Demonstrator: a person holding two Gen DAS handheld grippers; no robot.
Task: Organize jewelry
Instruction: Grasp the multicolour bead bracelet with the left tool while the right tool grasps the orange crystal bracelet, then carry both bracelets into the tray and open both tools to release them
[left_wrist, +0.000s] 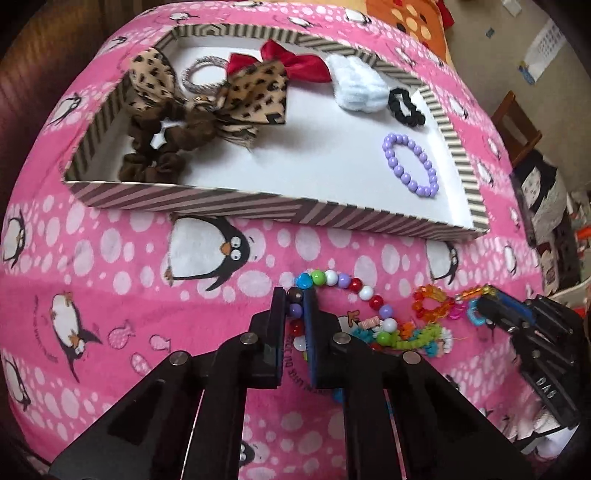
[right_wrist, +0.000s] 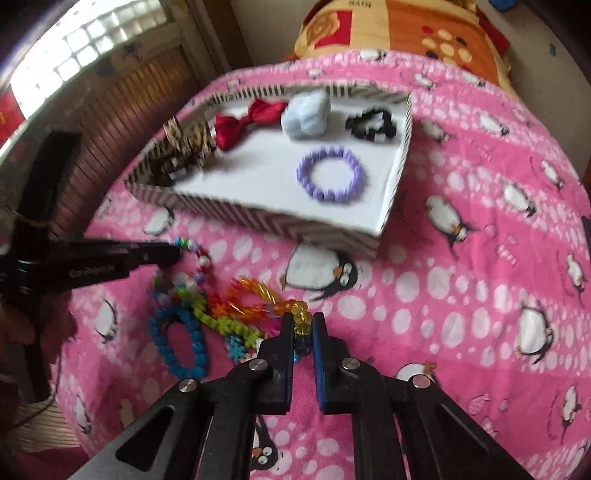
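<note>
A striped box (left_wrist: 258, 208) (right_wrist: 266, 218) sits on the pink penguin blanket and holds hair bows, scrunchies and a purple bead bracelet (left_wrist: 410, 164) (right_wrist: 331, 174). My left gripper (left_wrist: 295, 295) is shut on a multicolour bead bracelet (left_wrist: 347, 286) that lies on the blanket in front of the box. My right gripper (right_wrist: 300, 321) is shut on an orange and yellow bead bracelet (right_wrist: 258, 295), at the right end of a pile of colourful bracelets (right_wrist: 192, 314). In the left wrist view the right gripper (left_wrist: 480, 306) is at the far right.
A red bow (left_wrist: 295, 61), a pale blue fluffy piece (left_wrist: 358, 86), a black scrunchie (left_wrist: 404, 107) and leopard-print bows (left_wrist: 255, 94) fill the back of the box. A blue bracelet (right_wrist: 179, 343) lies left of the pile. An orange cushion (right_wrist: 424, 33) lies behind.
</note>
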